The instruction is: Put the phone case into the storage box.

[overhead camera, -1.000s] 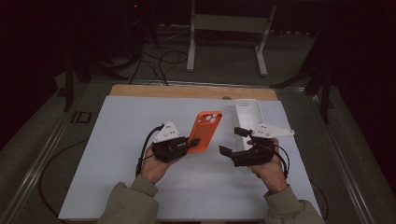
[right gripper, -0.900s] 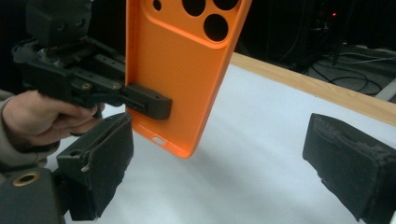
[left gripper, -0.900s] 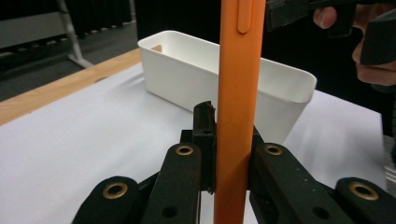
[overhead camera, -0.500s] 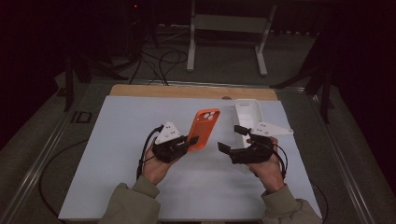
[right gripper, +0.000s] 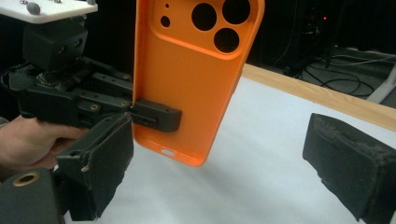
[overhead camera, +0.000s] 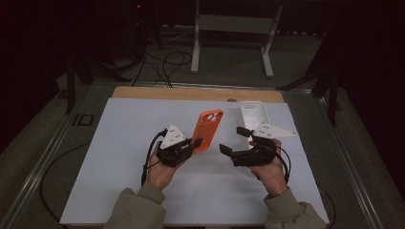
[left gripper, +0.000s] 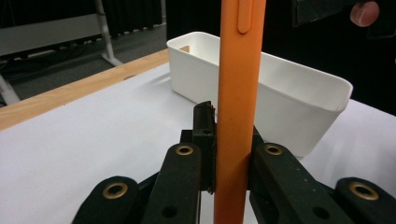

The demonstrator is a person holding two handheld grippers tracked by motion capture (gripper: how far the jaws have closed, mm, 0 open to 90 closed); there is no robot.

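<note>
Seen from the high view: 2 hand-held grippers over a white table mat [overhead camera: 119, 157], forearms entering from the bottom edge. Left gripper [overhead camera: 195, 143], just left of frame centre, clamped on an orange phone case [overhead camera: 207, 130] near its lower end. Case lifted off the mat, long axis running from the jaws up toward the top of the frame, leaning slightly right, camera cut-outs at the far upper end.

In the left gripper view: orange phone case [left gripper: 238, 93] edge-on, a narrow vertical band from bottom to top of the frame, pinched between the 2 black jaws at lower centre. Behind it, a white bin [left gripper: 280, 98] resting on the mat, centre to right.

In the right gripper view: the case's open inner side [right gripper: 187, 79] facing the camera at upper centre, 3 large round lens holes at its top, charging slot at its bottom; left gripper [right gripper: 154, 116] gripping its left edge.

Right gripper [overhead camera: 231, 141], right of centre in the high view, jaws spread wide, nothing between them, pointing left toward the case, just short of it.
</note>
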